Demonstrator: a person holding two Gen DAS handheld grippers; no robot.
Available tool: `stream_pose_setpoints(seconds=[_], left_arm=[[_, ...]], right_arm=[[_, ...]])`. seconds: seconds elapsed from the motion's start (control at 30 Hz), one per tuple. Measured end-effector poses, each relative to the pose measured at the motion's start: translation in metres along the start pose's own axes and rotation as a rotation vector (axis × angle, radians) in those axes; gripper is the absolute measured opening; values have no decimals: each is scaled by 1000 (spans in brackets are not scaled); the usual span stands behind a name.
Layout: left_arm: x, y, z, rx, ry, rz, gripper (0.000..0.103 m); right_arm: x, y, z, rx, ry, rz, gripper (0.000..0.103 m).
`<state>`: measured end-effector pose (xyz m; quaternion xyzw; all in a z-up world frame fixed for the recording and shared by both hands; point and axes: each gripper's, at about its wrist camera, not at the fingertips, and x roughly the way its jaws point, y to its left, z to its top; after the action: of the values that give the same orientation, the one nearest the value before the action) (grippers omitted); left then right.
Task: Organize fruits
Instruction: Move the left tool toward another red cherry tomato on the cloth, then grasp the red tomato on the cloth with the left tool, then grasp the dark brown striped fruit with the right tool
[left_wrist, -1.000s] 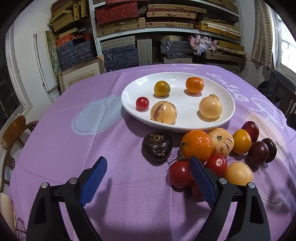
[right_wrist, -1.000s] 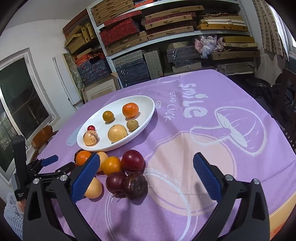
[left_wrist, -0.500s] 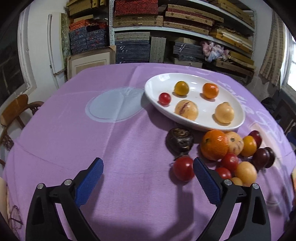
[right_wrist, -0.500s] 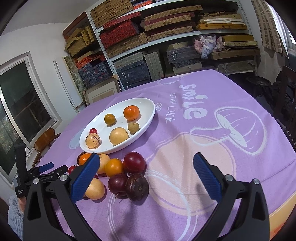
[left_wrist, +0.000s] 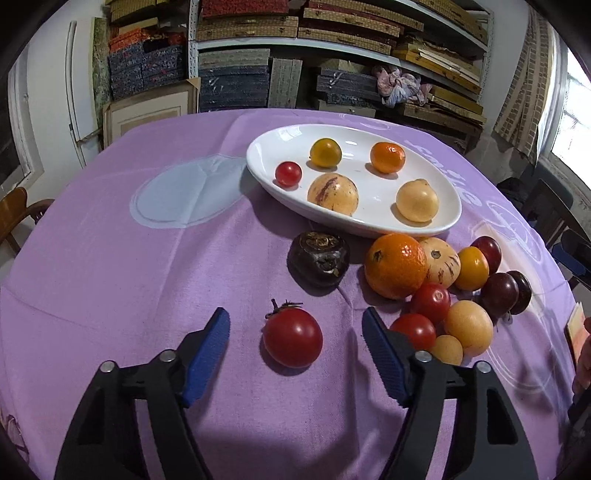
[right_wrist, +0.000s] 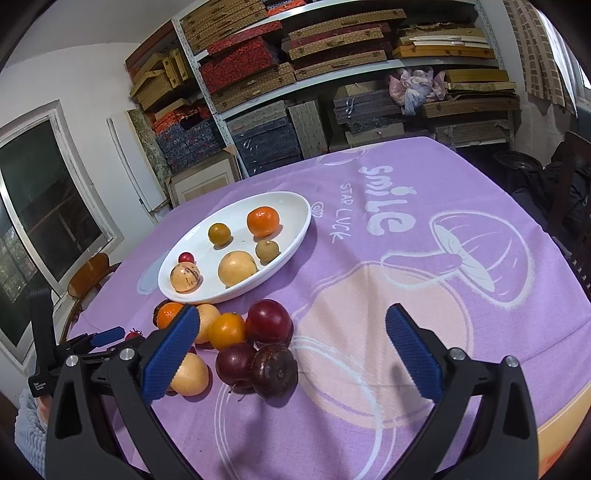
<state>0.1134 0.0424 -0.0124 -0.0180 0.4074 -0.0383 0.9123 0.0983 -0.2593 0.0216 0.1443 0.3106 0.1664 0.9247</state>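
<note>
Your left tongs (left_wrist: 295, 334) are closing around the lone red tomato (left_wrist: 293, 337), pads not touching it yet, since it's sitting clear of the fruit pile (left_wrist: 436, 280). Right tongs (right_wrist: 291, 350) are hanging spread and empty near the plums (right_wrist: 255, 363), waiting. The white plate (left_wrist: 439, 225) beyond is already holding sorted fruit.

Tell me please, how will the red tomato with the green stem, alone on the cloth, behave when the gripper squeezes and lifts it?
The red tomato is round and glossy, so it may roll or slip on the flat cloth. It looks thin-skinned, so hard pressure could probably bruise it. It sits between the closing jaws of the left gripper, whose pads do not touch it yet.
</note>
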Motion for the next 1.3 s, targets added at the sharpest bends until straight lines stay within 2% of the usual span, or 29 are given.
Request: stream_pose_setpoints(seconds=[0.2, 0.27, 0.3, 0.4, 0.73, 0.97, 1.3], left_arm=[[-1, -2, -3, 11, -9, -34, 62], [0, 0, -3, 2, -2, -52, 52], [2, 1, -2, 0, 7, -62, 43], [5, 2, -1, -7, 25, -75, 36], [8, -1, -2, -8, 34, -54, 32], [12, -2, 2, -12, 34, -40, 32], [11, 1, 2, -24, 32, -66, 31]], right_arm=[[0, 0, 0, 3, 2, 3, 99], [0, 1, -1, -4, 10, 6, 99], [1, 2, -1, -12, 19, 6, 99], [7, 8, -3, -49, 60, 3, 99], [31, 40, -27, -272, 206, -21, 99], [36, 37, -30, -262, 207, -26, 98], [35, 26, -26, -229, 211, -42, 96]])
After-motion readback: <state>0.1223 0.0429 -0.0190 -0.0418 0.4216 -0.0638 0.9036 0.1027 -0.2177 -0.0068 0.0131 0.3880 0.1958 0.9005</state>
